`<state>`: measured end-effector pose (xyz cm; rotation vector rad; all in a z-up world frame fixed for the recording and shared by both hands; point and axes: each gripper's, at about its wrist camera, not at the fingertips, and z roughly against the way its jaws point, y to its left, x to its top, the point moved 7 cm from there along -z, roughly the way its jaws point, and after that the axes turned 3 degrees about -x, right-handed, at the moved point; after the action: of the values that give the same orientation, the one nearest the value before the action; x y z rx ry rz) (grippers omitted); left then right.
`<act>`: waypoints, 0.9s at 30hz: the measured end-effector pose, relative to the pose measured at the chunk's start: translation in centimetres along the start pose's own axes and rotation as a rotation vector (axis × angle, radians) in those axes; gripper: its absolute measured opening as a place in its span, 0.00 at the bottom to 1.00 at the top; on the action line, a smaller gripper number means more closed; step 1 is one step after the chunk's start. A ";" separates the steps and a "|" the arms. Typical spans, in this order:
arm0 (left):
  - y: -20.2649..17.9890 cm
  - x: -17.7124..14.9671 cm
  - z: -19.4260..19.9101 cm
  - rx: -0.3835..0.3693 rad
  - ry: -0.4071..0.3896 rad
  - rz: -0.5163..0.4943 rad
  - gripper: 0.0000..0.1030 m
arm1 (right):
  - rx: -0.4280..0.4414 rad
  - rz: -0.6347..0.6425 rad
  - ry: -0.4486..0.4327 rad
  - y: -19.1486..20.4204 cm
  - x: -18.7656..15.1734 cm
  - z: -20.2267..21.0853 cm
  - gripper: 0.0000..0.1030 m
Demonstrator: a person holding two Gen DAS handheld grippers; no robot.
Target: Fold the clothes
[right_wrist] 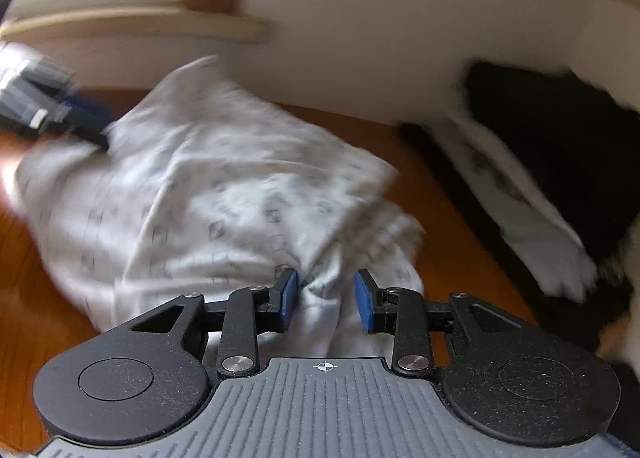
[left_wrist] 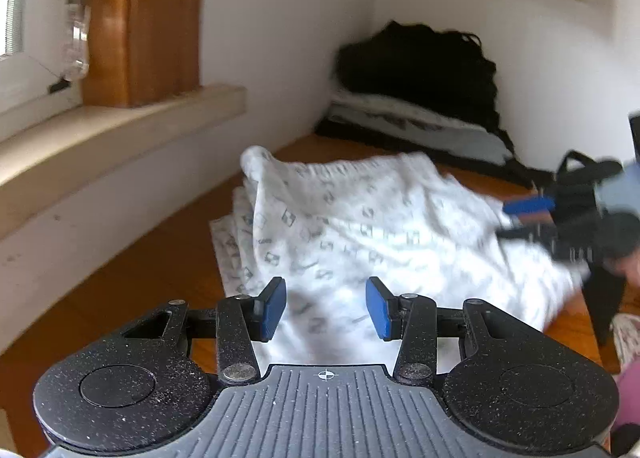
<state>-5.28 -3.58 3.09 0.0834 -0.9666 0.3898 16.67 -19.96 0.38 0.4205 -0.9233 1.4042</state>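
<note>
White patterned garment (left_wrist: 360, 225) is spread rumpled on the wooden table (left_wrist: 140, 278), directly ahead of both tools. Left gripper (left_wrist: 326, 308) is held open above its near edge, nothing grasped. Right gripper (right_wrist: 325, 300) is parted around a bunched fold, pads not seen pressing.

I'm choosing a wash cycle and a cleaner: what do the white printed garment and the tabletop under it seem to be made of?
White printed garment: looks like soft, matte knit cotton, judging by its limp folds and small grey printed motifs; the exact fibre is unclear.
Tabletop: orange-brown wood or wood-look veneer with a smooth, slightly glossy finish; blur hides any grain.
</note>
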 end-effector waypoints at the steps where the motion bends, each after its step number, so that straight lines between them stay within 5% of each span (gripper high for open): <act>1: -0.2 -0.1 -0.2 -0.004 0.006 -0.003 0.47 | 0.004 -0.027 -0.015 -0.5 -0.1 0.7 0.32; 6: -0.2 -0.4 -0.4 -0.006 0.015 -0.004 0.47 | 0.057 -0.115 -0.036 -0.8 -1.4 3.7 0.32; 12: 0.1 -0.9 -0.8 -0.006 0.029 0.011 0.48 | 0.092 -0.066 0.007 1.3 -2.3 5.0 0.32; 17: 0.6 -1.0 -0.9 -0.002 0.026 0.022 0.48 | 0.057 -0.146 0.003 -1.8 -3.0 5.7 0.01; 20: 0.7 -1.0 -0.9 0.000 0.023 0.025 0.48 | 0.008 -0.224 -0.021 -5.1 -3.6 7.4 0.01; 27: 0.9 -0.9 -0.9 -0.005 0.019 0.025 0.48 | 0.001 -0.183 -0.010 -4.1 -3.7 6.2 0.05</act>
<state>-5.38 -2.81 1.77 0.0630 -0.9504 0.4104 19.02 -27.61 2.41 0.5004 -0.8700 1.2364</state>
